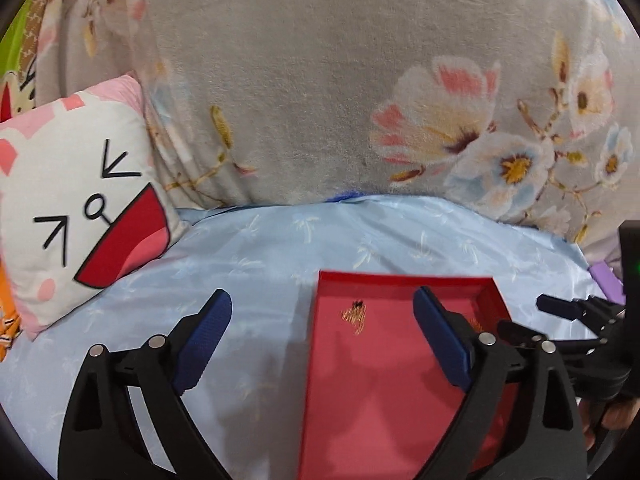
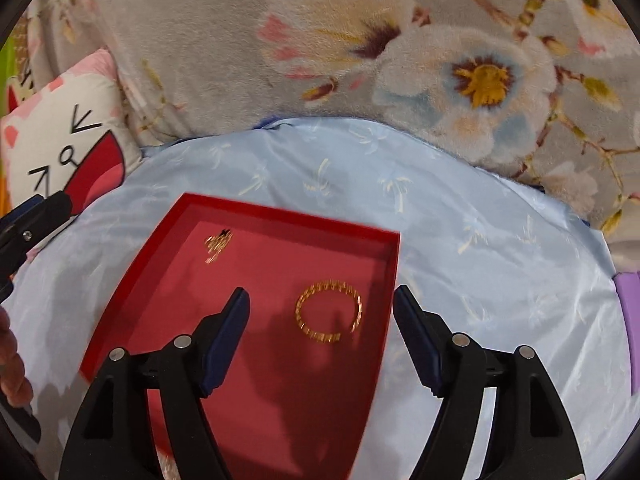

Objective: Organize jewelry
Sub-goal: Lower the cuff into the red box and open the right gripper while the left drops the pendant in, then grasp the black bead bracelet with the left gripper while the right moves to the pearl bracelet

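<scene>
Gold bracelet (image 2: 329, 311) lying flat inside red tray (image 2: 280, 218), a closed ring of links on the tray floor, toward 3 o'clock of the tray and near its right wall but apart from it; small gold piece (image 2: 218, 243) with a dark spot, blurred and too small to name, resting toward 11 o'clock of the same floor, well apart from the bracelet; same small piece (image 1: 355, 314) seen in the left wrist view near the far wall of the tray (image 1: 400, 278), bracelet hidden there behind a finger. Tray sitting on pale blue satin sheet (image 2: 460, 216) with faint palm pattern. Right gripper (image 2: 322, 302) wide open, holding nothing, hanging above the tray with the bracelet between its two blue pads, left finger over the tray floor, right finger just beside the right wall. Left gripper (image 1: 322, 306) also spread wide and empty, one finger over the tray, the other over the sheet at 9 o'clock of it. Behind the sheet at 12 o'clock, grey plush blanket (image 2: 208, 40) with large printed flowers; at 9 o'clock, white and pink cartoon-face pillow (image 1: 76, 200); at 3 o'clock on the sheet edge, a purple object (image 2: 630, 312), only partly in view
</scene>
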A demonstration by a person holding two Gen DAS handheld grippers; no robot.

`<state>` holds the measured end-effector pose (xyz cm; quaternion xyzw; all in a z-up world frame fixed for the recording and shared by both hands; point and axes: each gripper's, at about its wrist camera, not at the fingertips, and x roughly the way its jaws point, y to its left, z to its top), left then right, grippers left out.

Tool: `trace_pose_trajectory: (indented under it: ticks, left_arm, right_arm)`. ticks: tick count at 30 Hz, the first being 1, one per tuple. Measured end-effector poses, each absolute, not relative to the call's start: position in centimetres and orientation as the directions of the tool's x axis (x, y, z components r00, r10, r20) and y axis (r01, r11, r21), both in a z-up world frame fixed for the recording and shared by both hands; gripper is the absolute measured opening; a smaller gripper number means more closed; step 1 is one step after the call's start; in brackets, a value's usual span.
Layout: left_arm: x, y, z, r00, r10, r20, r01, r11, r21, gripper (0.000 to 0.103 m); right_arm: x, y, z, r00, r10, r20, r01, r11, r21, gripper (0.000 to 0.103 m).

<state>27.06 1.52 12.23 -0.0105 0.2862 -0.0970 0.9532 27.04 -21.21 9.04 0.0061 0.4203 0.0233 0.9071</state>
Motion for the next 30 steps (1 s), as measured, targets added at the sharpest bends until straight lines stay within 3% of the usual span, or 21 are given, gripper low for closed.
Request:
trace_pose_trajectory:
  ticks: [11, 19, 27, 30]
  left_arm:
    - [16.7, 3.8, 5.0, 0.711, -0.233, -0.663, 0.229, 0.969, -0.096, 0.090]
    - [10.7, 2.3, 1.4, 0.677, -0.199, -0.708, 0.259, 0.966, -0.024, 0.089]
    - [9.0, 0.6, -1.1, 0.630, -0.202, -0.750, 0.269, 0.963, -0.034, 0.073]
    - [9.0, 0.3, -1.2, 0.620, -0.204, -0.757, 0.269, 0.962, -0.039, 0.061]
  right_arm:
    - [13.8, -22.3, 6.0, 0.624, 0.129, -0.770, -0.052, 0.991, 0.123, 0.073]
    - [7.3, -22.1, 3.6, 0.618, 0.123, -0.777, -0.032, 0.991, 0.131, 0.073]
    - [4.8, -21.7, 2.3, 0.616, 0.123, -0.778, -0.008, 0.989, 0.151, 0.073]
    - [4.3, -21.6, 2.0, 0.618, 0.126, -0.776, -0.003, 0.988, 0.157, 0.073]
